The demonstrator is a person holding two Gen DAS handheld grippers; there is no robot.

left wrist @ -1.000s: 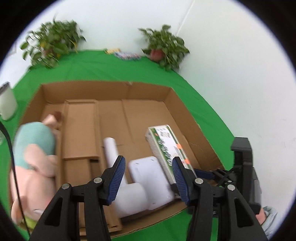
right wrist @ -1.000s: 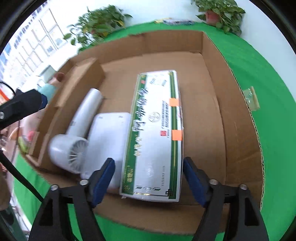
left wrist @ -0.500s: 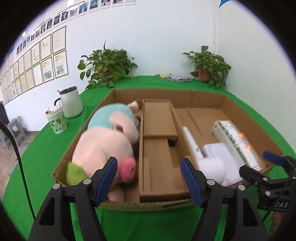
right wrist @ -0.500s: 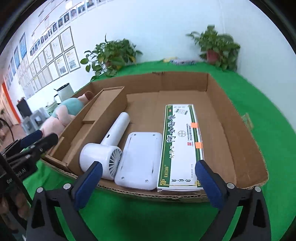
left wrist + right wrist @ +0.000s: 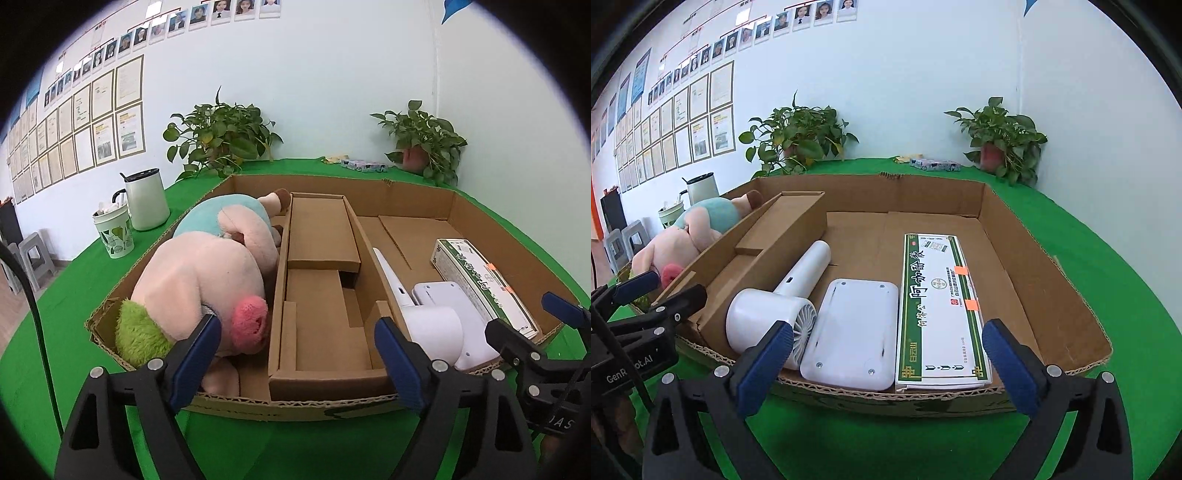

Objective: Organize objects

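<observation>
Both claws have backed off from the cardboard tray (image 5: 1034, 266) since a second ago and now hang off its near edge, spread wide, pinching nothing. Left to right inside: plush pig (image 5: 207, 280) in the left section, cardboard insert (image 5: 321, 295), hair dryer (image 5: 775, 317), white flat device (image 5: 853, 332), green-and-white box (image 5: 942, 310). Left claw (image 5: 299, 354) faces the insert, right claw (image 5: 886, 365) faces the device. Looks about done to me. Risk: the pig bulges above the wall, so a bump could roll it onto the table (image 5: 1126, 266).
</observation>
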